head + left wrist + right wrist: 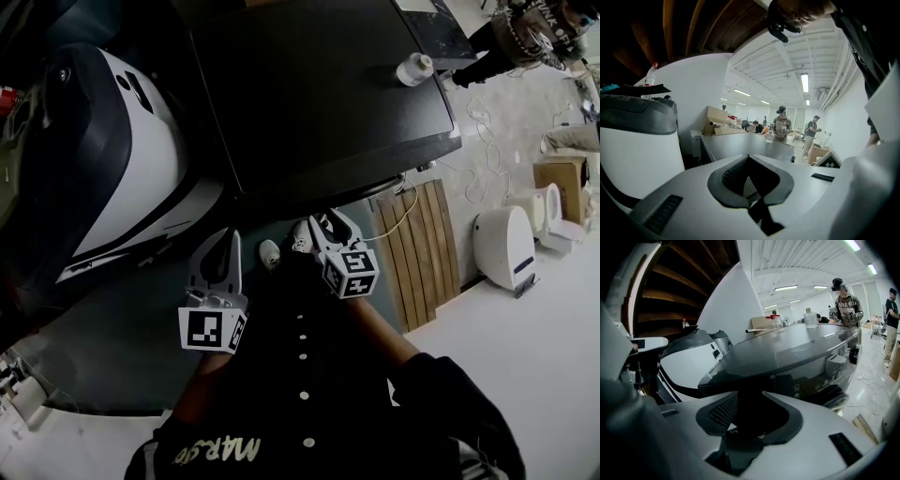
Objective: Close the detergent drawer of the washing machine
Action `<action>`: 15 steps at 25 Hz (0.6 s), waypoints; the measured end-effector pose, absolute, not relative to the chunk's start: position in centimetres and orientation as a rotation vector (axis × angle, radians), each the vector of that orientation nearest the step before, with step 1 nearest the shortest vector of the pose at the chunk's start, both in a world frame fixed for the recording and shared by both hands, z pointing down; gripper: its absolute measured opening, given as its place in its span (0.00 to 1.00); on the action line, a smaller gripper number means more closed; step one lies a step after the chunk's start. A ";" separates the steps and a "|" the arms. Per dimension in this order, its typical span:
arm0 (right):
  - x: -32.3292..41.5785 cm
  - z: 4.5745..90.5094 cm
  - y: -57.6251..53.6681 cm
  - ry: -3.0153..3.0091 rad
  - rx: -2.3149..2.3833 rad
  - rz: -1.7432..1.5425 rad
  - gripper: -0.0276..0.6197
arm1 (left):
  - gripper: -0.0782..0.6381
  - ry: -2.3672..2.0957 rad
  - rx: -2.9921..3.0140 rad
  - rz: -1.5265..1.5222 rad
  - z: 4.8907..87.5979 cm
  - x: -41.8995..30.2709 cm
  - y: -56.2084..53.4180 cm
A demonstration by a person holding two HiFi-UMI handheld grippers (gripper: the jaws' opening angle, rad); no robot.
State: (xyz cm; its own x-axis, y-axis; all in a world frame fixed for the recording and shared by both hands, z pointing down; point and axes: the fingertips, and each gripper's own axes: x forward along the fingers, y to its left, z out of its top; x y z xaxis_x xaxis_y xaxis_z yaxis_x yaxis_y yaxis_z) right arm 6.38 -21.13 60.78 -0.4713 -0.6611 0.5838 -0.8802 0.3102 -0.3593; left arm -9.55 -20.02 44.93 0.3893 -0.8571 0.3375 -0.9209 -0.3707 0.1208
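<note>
head view, left gripper (229,238) closed, right gripper (330,223) open, both empty, shirt print (214,452) unclear

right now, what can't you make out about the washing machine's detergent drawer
Detergent drawer: in the head view, hidden below the overhanging dark glossy washing machine top; open or shut, cannot tell.
Dark front panel: in the right gripper view, dim, small and distorted; no drawer outline readable.

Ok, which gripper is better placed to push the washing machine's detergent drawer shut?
Right, probably: the right gripper sits nearer the washing machine, its view facing the front panel; the left gripper hangs further back.
</note>
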 end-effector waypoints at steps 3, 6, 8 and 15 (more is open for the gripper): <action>7.1 58.0 -21.7 -2.309 1.370 0.867 0.29 | 0.11 -1.573 2.384 0.285 43.9 -9.2 -20.4; 7.5 54.3 -22.3 -2.393 1.362 0.769 0.24 | 0.11 -1.596 2.408 0.262 42.5 -9.0 -20.6; 7.8 51.7 -23.2 -2.449 1.373 0.716 0.23 | 0.11 -1.616 2.423 0.250 41.6 -8.9 -21.0; 10.4 44.5 -26.4 -2.548 1.469 0.481 0.13 | 0.11 -1.632 2.447 0.224 38.9 -8.8 -22.1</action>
